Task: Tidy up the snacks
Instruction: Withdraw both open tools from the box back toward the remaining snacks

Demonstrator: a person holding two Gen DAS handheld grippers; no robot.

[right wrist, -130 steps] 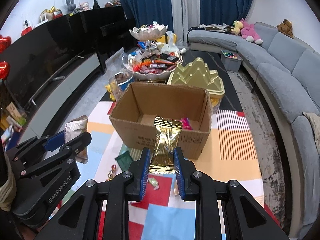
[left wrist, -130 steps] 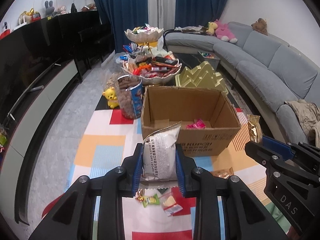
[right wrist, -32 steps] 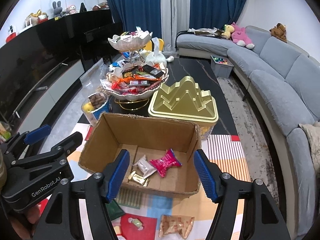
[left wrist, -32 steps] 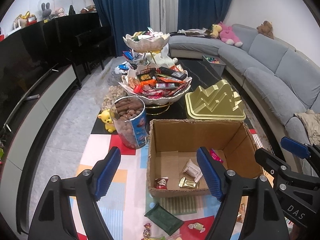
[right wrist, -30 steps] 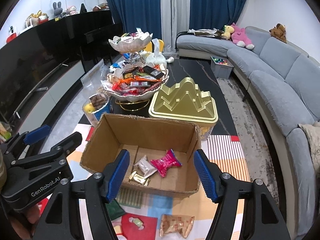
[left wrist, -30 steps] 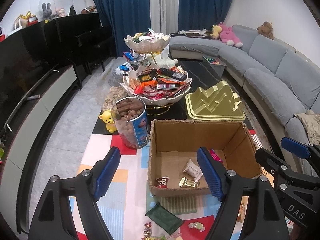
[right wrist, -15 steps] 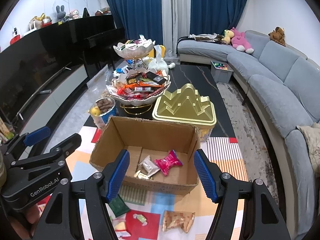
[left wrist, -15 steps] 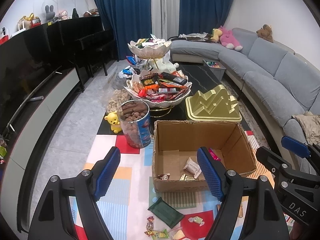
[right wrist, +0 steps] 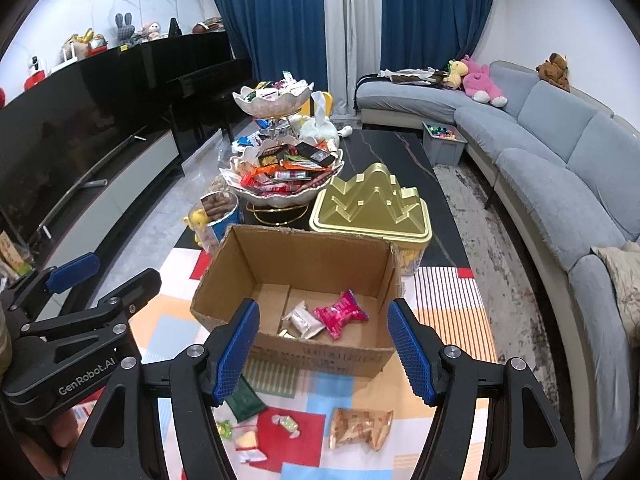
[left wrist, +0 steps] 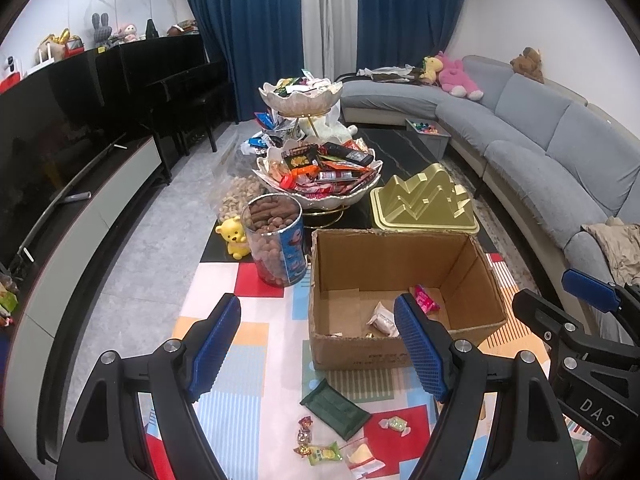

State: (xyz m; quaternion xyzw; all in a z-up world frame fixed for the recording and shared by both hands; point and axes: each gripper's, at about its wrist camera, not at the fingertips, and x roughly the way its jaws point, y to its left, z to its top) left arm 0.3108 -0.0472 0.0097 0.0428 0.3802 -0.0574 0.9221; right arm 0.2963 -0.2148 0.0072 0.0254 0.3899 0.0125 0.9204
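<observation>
Left gripper (left wrist: pixel 316 344): spread, empty; white packet released. Right gripper (right wrist: pixel 323 350): spread, empty; gold packet released. Both drawn back from the cardboard box (right wrist: pixel 304 356), which now holds white packet (right wrist: pixel 304 322), pink packet (right wrist: pixel 340 314). Loose sweets (right wrist: pixel 286 422) and green packet (left wrist: pixel 335 410) remain on mat; likely next.

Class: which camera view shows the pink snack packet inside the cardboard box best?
The right wrist view: the pink snack packet lies fully visible on the cardboard box floor. The left wrist view shows only part of it, behind a gripper finger.
</observation>
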